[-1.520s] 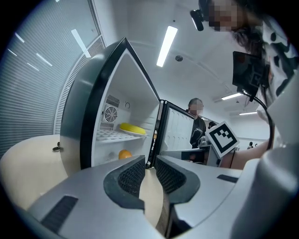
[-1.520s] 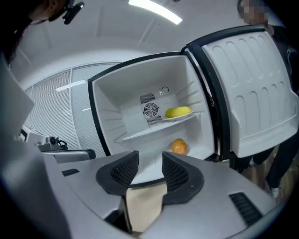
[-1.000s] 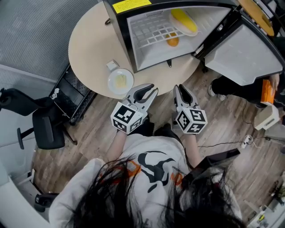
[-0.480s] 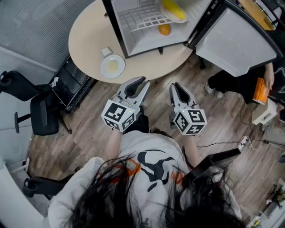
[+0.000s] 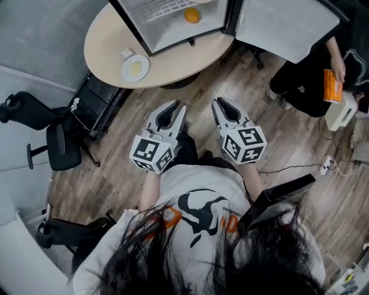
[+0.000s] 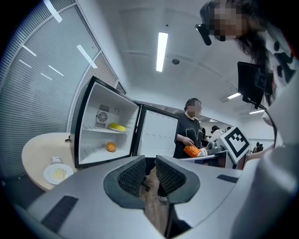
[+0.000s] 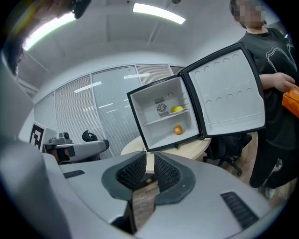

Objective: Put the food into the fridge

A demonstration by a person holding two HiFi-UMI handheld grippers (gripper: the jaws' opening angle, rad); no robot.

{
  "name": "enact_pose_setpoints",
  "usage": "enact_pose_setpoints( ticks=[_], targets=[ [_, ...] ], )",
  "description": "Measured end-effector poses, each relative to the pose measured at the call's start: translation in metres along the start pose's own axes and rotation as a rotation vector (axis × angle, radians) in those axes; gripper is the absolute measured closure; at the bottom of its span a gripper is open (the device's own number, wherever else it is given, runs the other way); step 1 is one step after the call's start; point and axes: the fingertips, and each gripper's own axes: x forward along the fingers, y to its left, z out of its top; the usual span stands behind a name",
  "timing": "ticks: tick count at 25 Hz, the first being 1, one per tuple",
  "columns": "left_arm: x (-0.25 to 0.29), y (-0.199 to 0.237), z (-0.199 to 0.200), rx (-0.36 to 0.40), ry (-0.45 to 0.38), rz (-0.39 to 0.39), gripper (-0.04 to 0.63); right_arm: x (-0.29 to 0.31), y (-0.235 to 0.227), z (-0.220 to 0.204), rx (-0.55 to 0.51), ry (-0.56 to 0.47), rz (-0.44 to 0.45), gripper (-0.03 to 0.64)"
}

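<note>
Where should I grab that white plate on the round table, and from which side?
Probably by the rim of the white plate, on the side nearest the round table edge, coming in low from the front. It lies flat with pale food in the middle, so only the thin rim offers a hold, and a small white box sits just behind it.

Round beige table (image 5: 102,45), open fridge (image 5: 173,26) standing on it, white plate (image 5: 135,68) beside

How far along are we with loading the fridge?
Done: an orange and a yellow food sit inside the open fridge. In hand: nothing; the left gripper and right gripper are both shut and empty, away from the table. Left: the plate of pale food on the table, then probably the door.
</note>
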Motion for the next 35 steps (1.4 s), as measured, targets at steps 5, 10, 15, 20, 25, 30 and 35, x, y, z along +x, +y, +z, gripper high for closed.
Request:
enact_pose_setpoints(
  ticks=[5, 10, 15, 20, 25, 30, 35],
  targets=[
    [-0.018, -0.019, -0.011, -0.004, 0.003, 0.025, 0.529, -0.021, 0.010, -0.010, -0.021, 0.006, 0.029, 0.554],
    [-0.035, -0.035, -0.014, 0.010, -0.001, 0.028, 0.529, -0.038, 0.022, -0.018, -0.038, 0.005, 0.045, 0.554],
    [-0.041, -0.046, -0.013, 0.022, -0.007, 0.024, 0.529, -0.048, 0.028, -0.018, -0.052, -0.003, 0.053, 0.554],
    [-0.050, -0.054, -0.019, 0.027, -0.003, 0.037, 0.529, -0.052, 0.031, -0.024, -0.062, 0.007, 0.065, 0.554],
    [-0.059, -0.055, -0.024, 0.021, 0.002, 0.066, 0.529, -0.053, 0.035, -0.031, -0.078, 0.028, 0.087, 0.555],
    [-0.064, -0.055, -0.025, 0.025, 0.002, 0.085, 0.529, -0.054, 0.036, -0.033, -0.082, 0.028, 0.097, 0.555],
    [-0.058, -0.056, -0.023, 0.034, 0.007, 0.081, 0.529, -0.053, 0.028, -0.029, -0.077, 0.021, 0.090, 0.555]
  ],
)
